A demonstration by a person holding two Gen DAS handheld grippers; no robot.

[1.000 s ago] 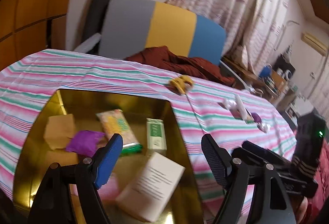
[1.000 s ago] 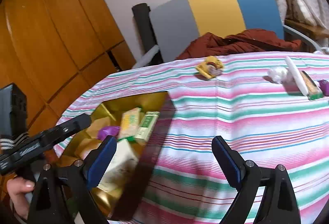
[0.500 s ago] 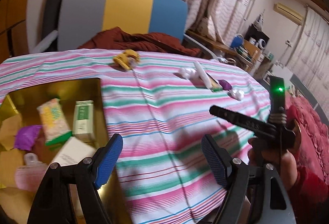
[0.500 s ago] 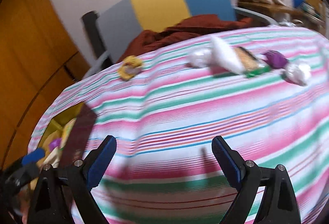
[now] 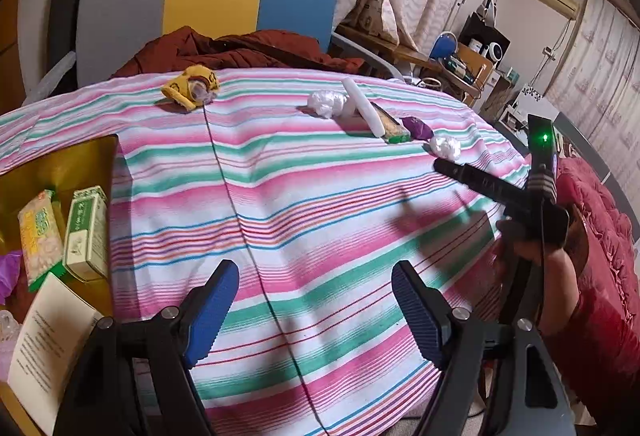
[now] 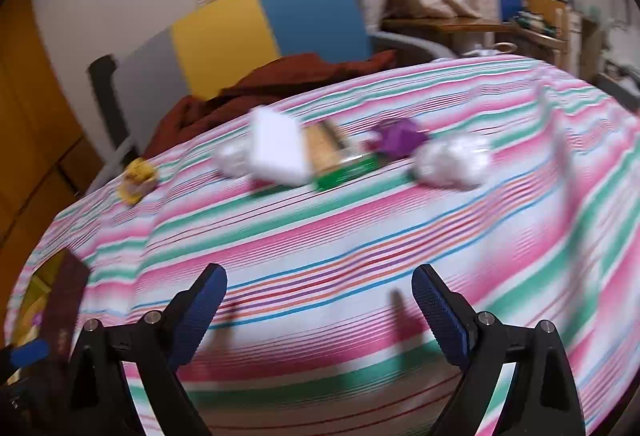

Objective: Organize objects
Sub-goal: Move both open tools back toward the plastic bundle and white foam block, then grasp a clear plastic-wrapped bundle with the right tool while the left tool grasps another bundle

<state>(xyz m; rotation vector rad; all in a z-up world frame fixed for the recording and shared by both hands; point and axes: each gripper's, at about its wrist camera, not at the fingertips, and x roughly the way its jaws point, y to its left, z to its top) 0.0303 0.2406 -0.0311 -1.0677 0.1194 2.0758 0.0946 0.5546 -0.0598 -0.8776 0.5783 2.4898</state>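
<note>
A gold tray [image 5: 86, 155] at the left of the striped table holds several packets: a green-white box [image 5: 86, 226], a yellow snack pack [image 5: 40, 232], a white card [image 5: 46, 352]. Farther off on the cloth lie a yellow toy [image 5: 191, 87], white wads [image 5: 326, 101], a white tube [image 5: 362, 105], a green-edged bar [image 5: 394, 125], a purple wrapper [image 5: 417, 127] and another white wad [image 5: 445, 147]. My left gripper [image 5: 316, 306] hovers open over bare cloth. My right gripper [image 6: 320, 310] is open too, facing the blurred tube [image 6: 278, 149], purple wrapper [image 6: 400, 139] and wad [image 6: 452, 159]; nothing sits between its fingers.
A grey, yellow and blue chair [image 5: 212, 1] with a rust-red cloth [image 5: 240, 49] stands behind the table. The right hand and its gripper body [image 5: 532, 195] show at the right edge. A red quilt [image 5: 600, 236] and cluttered shelves [image 5: 472, 55] lie beyond.
Both grippers swung right, away from the gold tray, toward the loose items at the far right of the cloth. The tray slid to the left edge of both views. Jaws stayed open.
</note>
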